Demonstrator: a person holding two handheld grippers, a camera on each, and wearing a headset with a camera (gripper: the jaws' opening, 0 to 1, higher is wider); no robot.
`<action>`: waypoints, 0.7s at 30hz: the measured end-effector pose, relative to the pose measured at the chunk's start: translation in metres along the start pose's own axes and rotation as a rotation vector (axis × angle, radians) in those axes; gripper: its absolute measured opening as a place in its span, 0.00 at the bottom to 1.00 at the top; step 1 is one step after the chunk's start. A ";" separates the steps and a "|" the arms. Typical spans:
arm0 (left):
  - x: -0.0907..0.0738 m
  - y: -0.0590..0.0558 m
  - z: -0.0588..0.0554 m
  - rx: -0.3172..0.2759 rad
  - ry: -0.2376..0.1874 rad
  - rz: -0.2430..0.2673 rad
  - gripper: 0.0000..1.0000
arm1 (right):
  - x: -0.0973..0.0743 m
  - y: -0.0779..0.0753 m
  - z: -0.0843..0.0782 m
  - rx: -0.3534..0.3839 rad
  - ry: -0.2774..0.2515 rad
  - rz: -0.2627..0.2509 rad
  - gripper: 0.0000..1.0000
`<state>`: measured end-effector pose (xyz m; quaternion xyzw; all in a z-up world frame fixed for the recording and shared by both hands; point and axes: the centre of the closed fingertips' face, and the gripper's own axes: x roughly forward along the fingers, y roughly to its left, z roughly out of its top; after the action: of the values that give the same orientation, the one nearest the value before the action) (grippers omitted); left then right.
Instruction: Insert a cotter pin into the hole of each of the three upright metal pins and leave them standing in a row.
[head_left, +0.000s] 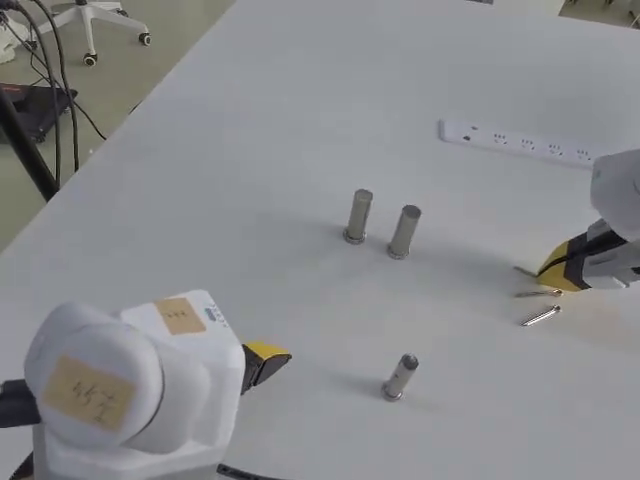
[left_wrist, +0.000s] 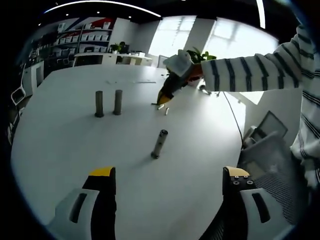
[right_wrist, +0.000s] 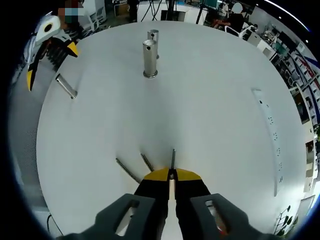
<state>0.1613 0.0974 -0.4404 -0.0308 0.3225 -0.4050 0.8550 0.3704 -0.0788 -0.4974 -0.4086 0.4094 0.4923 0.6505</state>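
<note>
White table (head_left: 250, 150) in an open office, power strip (head_left: 520, 143) at far right, chair (head_left: 95, 20) and cables on the floor far left.

Progress: looks like the start. No upright shows a cotter pin through it. Left metal pin (head_left: 359, 216) and right metal pin (head_left: 405, 232) stand side by side mid-table, close but apart. Near metal pin (head_left: 400, 377) stands alone, well apart from the pair, so the row is not formed. All three insertions are left, by my read. One cross hole is visible near the top of the closer upright in the right gripper view; the other holes are too small to tell.

Right gripper (right_wrist: 171, 175): jaws clenched on the held cotter pin (right_wrist: 173, 159), which sticks out forward past the yellow tips. Cannot tell if it is lifted or touching the table. Just to its left lie two spares, loose cotter pin A (right_wrist: 147, 162) and loose cotter pin B (right_wrist: 128, 171), both flat on the table. The paired uprights are far ahead of it.

Left gripper (left_wrist: 168, 172): jaws spread wide, released, nothing between them, touching nothing. The near metal pin is straight ahead of it, the pair farther left. In the head view this gripper sits at the near left edge.
</note>
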 end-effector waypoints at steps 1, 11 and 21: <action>0.000 0.000 0.000 -0.002 0.001 -0.001 0.86 | 0.000 -0.001 0.000 0.004 0.008 0.000 0.00; 0.005 -0.007 -0.002 0.006 0.023 -0.037 0.84 | 0.001 -0.004 -0.001 0.084 0.082 0.042 0.00; 0.012 -0.014 -0.001 0.012 0.040 -0.063 0.84 | 0.000 -0.005 -0.003 0.090 0.094 0.061 0.00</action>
<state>0.1567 0.0796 -0.4430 -0.0278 0.3358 -0.4343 0.8354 0.3745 -0.0821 -0.4975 -0.3889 0.4735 0.4731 0.6331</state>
